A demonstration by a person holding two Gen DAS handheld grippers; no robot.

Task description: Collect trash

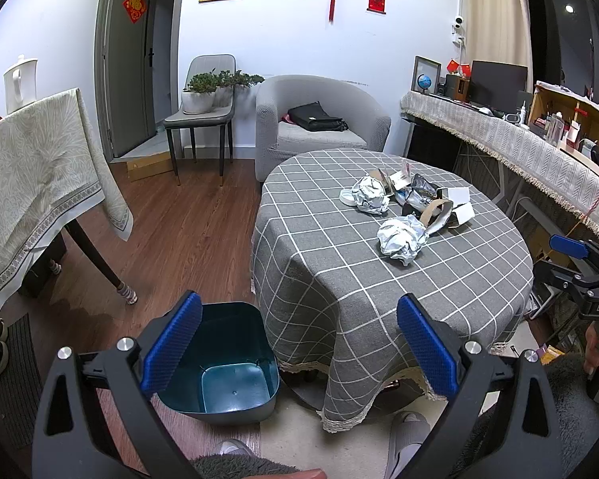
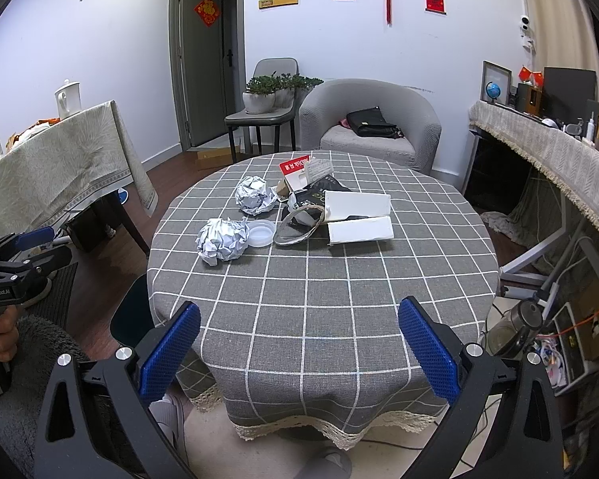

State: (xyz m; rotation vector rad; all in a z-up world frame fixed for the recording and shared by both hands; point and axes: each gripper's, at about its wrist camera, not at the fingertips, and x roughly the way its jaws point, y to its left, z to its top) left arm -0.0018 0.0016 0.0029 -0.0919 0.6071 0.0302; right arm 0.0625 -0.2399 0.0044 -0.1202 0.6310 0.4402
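One teal bin (image 1: 223, 363) visible left-view only, trash pile (image 2: 299, 211) in both

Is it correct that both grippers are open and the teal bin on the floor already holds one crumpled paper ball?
Not quite. The left wrist view shows the teal bin empty; both crumpled paper balls lie on the checked tablecloth. Both the left gripper and right gripper are open.

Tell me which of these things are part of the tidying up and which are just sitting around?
Part of the job:
- two crumpled silvery paper balls
- round white plastic lid
- torn white and brown cardboard packaging
- open dark teal plastic bin

Just lying about:
- black leather bag on the grey armchair
- potted green plants
- white ceramic jug
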